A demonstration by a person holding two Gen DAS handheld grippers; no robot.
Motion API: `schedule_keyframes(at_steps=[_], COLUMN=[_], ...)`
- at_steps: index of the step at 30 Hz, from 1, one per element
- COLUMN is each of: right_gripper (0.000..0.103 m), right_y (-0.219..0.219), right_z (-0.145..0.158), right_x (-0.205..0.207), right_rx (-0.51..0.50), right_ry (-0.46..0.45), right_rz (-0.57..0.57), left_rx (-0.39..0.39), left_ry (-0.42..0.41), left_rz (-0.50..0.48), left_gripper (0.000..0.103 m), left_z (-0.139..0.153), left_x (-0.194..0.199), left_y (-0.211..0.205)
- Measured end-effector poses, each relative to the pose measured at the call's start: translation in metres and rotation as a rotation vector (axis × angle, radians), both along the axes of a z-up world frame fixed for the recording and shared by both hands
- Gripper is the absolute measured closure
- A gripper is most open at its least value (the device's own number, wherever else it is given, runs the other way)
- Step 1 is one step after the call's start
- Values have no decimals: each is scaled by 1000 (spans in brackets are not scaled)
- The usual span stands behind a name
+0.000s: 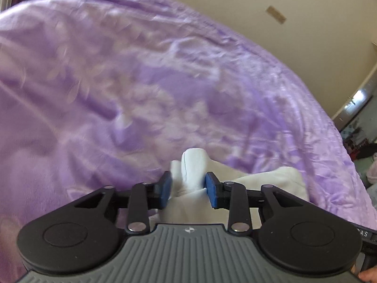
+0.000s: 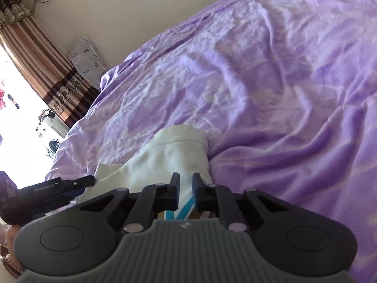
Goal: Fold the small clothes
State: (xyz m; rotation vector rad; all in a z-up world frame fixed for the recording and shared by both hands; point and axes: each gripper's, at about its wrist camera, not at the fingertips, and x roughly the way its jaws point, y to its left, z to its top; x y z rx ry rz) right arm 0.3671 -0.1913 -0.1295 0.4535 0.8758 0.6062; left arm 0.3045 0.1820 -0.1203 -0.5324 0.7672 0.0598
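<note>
A small cream-white garment (image 2: 172, 158) lies bunched on the purple bedspread (image 2: 271, 89). In the left wrist view a bunched fold of it (image 1: 193, 165) sits between the blue pads (image 1: 165, 188) of my left gripper (image 1: 187, 186), which is shut on it. My right gripper (image 2: 186, 184) is shut on another part of the garment, near a teal and tan stripe (image 2: 181, 212). The left gripper (image 2: 70, 184) also shows at the left of the right wrist view, at the garment's edge.
The purple bedspread (image 1: 117, 82) is wrinkled and fills most of both views. A beige wall (image 1: 282, 4) stands behind the bed. Brown curtains (image 2: 40, 66) and a bright window are at the left, with a patterned pillow (image 2: 87, 56) by the bed corner.
</note>
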Motion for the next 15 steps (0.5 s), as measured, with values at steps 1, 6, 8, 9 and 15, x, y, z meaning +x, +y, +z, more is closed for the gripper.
schedule_keyframes(at_steps=[1,6,8,9,15], right_gripper=[103,103,102,101,100], right_y=[0,-2,-2,-2,-4], right_z=[-3,-1,9,16,47], right_x=[2,2,-6,-11,-57], right_rx=[3,-1,-32,-56,-171], right_ry=[9,20,1,-14,-74], right_rz=[-4,-16,-11,-9,42], left_rx=[-3,-6,-9,-13,94], left_ry=[3,-11,-35,-52,-61], left_rz=[-2,12,12,-2,-100], left_gripper=[65,64,64,64,64], left_z=[-4,4,18,26,73], left_x=[0,-7,-17,-22,-69], left_y=[2,3,2,1,-30])
